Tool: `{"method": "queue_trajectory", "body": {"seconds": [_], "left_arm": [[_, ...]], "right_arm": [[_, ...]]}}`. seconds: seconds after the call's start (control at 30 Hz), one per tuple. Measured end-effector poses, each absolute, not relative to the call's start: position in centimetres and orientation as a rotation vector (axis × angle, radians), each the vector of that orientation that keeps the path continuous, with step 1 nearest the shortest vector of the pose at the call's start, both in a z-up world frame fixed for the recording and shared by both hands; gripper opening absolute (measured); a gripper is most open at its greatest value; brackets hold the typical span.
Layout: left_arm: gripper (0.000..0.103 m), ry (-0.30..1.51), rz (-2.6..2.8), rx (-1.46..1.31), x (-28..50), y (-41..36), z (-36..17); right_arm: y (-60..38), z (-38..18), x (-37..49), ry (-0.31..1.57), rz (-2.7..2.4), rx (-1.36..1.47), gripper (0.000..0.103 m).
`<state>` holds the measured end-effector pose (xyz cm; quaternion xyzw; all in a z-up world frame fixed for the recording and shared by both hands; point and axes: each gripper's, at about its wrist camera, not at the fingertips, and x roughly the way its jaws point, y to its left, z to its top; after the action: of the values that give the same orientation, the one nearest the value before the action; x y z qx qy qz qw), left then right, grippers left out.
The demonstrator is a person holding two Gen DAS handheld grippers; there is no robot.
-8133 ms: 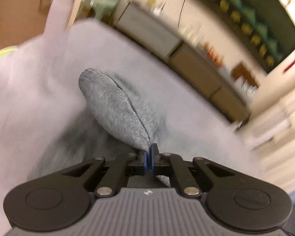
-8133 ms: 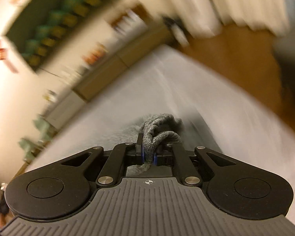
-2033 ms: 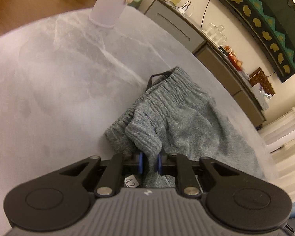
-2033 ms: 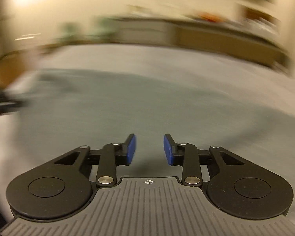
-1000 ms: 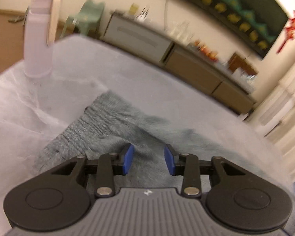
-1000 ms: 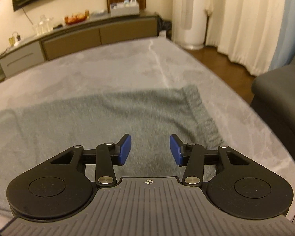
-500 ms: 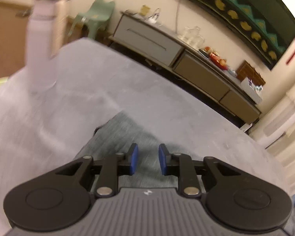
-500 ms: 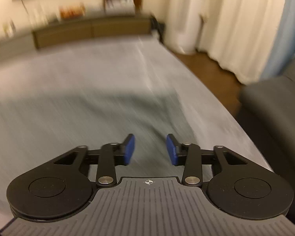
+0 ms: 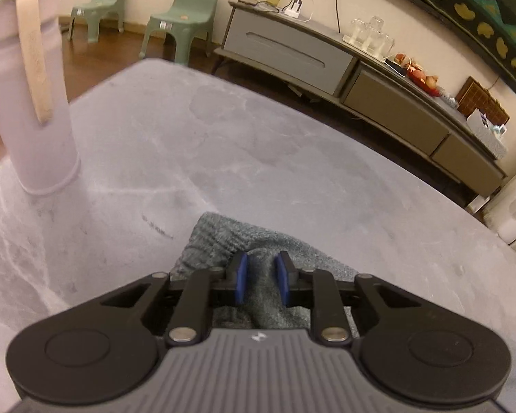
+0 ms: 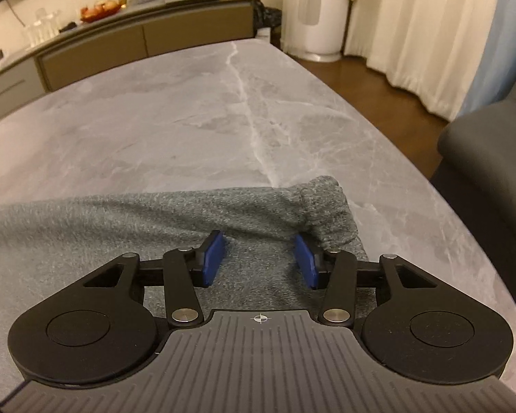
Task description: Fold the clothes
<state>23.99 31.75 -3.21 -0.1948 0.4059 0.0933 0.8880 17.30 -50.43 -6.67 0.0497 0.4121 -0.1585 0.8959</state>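
A grey knit garment lies flat on the grey marble table. Its cuffed end points right in the right wrist view. My right gripper is open, low over the cloth just left of that cuff, holding nothing. In the left wrist view the ribbed end of the garment lies under my left gripper. The blue pads stand a narrow gap apart with a ridge of cloth between them; I cannot tell if they pinch it.
A tall pale bottle stands on the table at the far left. A low sideboard runs along the wall behind. Two green chairs stand on the floor. A dark sofa sits off the table's right edge.
Both grippers have come down lower onto the garment's two ends. The right jaws have opened wider; the left jaws stay narrow, now with cloth between them.
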Motion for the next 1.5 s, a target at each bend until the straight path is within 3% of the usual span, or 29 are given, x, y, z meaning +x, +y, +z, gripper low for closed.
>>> {"method": "queue_trajectory", "body": {"seconds": [0.13, 0.3, 0.43, 0.47, 0.57, 0.63, 0.7, 0.77, 0.9, 1.03, 1.5], "left_arm": [[0.02, 0.731, 0.16, -0.43, 19.7, 32.0, 0.4], [0.021, 0.715, 0.065, -0.447, 13.4, 31.5, -0.1], [0.019, 0.829, 0.159, -0.397, 14.2, 31.8, -4.0], [0.009, 0.845, 0.193, -0.392, 14.5, 32.2, -4.8], [0.009, 0.838, 0.23, -0.436, 14.8, 32.9, -5.0], [0.011, 0.817, 0.261, -0.41, 14.2, 31.7, -4.0], [0.018, 0.768, 0.228, -0.383, 12.9, 30.1, -2.6], [0.02, 0.761, 0.183, -0.345, 12.0, 28.7, -2.3], [0.017, 0.881, 0.234, -0.265, 13.1, 28.8, -5.4], [0.014, 0.881, 0.233, -0.332, 12.7, 30.2, -6.1], [0.014, 0.875, 0.251, -0.262, 10.0, 27.0, -5.2]], "right_arm": [[-49.5, -5.8, 17.1, 0.836, -0.357, 0.048, 0.045], [-46.8, -2.9, 13.5, 0.736, -0.25, 0.057, 0.045], [-45.6, -4.4, 12.6, 0.815, -0.176, 0.009, 0.046], [-45.5, -4.9, 12.6, 0.842, -0.177, -0.008, 0.046], [-47.5, -6.2, 12.6, 0.865, -0.227, 0.011, 0.053], [-49.0, -6.5, 12.4, 0.861, -0.268, 0.061, 0.05], [-49.3, -5.7, 11.1, 0.829, -0.296, 0.087, 0.043], [-49.0, -4.4, 8.8, 0.783, -0.272, 0.132, 0.048], [-47.8, -5.4, 6.6, 0.847, -0.18, 0.103, 0.051], [-50.7, -6.5, 5.7, 0.874, -0.249, 0.145, 0.054], [-54.1, -6.8, 9.8, 0.786, -0.265, 0.133, 0.037]]}}
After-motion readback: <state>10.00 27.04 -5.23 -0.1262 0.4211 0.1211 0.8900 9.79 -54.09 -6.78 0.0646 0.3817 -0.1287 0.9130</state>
